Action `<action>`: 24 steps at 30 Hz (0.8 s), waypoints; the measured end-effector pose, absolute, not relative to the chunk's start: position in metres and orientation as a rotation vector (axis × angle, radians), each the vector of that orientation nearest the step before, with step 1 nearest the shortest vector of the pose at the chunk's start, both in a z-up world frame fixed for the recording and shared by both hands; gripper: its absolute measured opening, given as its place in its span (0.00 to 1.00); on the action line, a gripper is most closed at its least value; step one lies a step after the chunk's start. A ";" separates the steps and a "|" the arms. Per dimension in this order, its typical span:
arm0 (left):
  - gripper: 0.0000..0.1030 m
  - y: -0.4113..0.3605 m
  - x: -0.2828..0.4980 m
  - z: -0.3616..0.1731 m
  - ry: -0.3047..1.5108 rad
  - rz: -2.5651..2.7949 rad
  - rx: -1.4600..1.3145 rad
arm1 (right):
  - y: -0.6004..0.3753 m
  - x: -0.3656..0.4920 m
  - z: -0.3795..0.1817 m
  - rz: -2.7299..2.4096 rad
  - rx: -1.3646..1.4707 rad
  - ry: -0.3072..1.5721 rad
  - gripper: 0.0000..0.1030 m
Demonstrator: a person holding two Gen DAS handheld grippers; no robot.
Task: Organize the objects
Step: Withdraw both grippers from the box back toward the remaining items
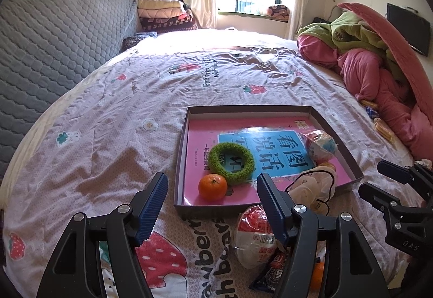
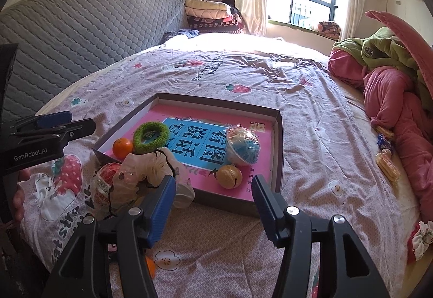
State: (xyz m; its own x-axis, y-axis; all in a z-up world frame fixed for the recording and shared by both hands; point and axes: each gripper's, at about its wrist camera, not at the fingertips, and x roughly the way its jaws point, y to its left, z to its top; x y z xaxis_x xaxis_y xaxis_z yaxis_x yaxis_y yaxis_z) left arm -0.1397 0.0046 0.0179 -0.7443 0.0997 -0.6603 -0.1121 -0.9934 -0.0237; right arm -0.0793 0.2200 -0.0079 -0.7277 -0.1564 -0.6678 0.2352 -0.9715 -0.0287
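Note:
A shallow dark box [image 1: 180, 162] [image 2: 280, 146] lies on the bed with a pink book inside. On the book sit an orange [image 1: 212, 186] [image 2: 122, 147], a green fuzzy ring [image 1: 231, 163] [image 2: 151, 136], a wrapped blue-and-white ball [image 1: 320, 145] [image 2: 243, 145] and a yellow round toy [image 2: 230, 176]. A crumpled clear bag with black cord [image 1: 314, 185] [image 2: 140, 173] rests on the box's near corner. A wrapped red-and-white packet [image 1: 254, 235] [image 2: 104, 184] lies just outside. My left gripper [image 1: 211, 206] [image 2: 66, 120] is open and empty before the box. My right gripper [image 2: 213, 203] [image 1: 370, 176] is open and empty.
A dark snack packet [image 1: 273, 275] and another orange [image 1: 316, 275] lie near the left gripper. Pink and green bedding [image 1: 379, 59] [image 2: 392, 87] is heaped at the right, with small snack packs [image 2: 385, 151] beside it. A grey padded headboard [image 1: 54, 35] is on the left.

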 end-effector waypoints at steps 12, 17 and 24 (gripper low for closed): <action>0.68 0.008 -0.129 0.008 0.015 2.778 -1.121 | 0.218 -0.063 -0.008 -2.692 1.045 0.198 0.56; 0.68 0.008 -0.127 0.006 0.002 2.763 -1.140 | 0.218 -0.057 -0.010 -2.670 1.053 0.200 0.56; 0.68 0.010 -0.124 -0.002 0.038 2.739 -1.172 | 0.216 -0.052 -0.012 -2.649 1.060 0.210 0.56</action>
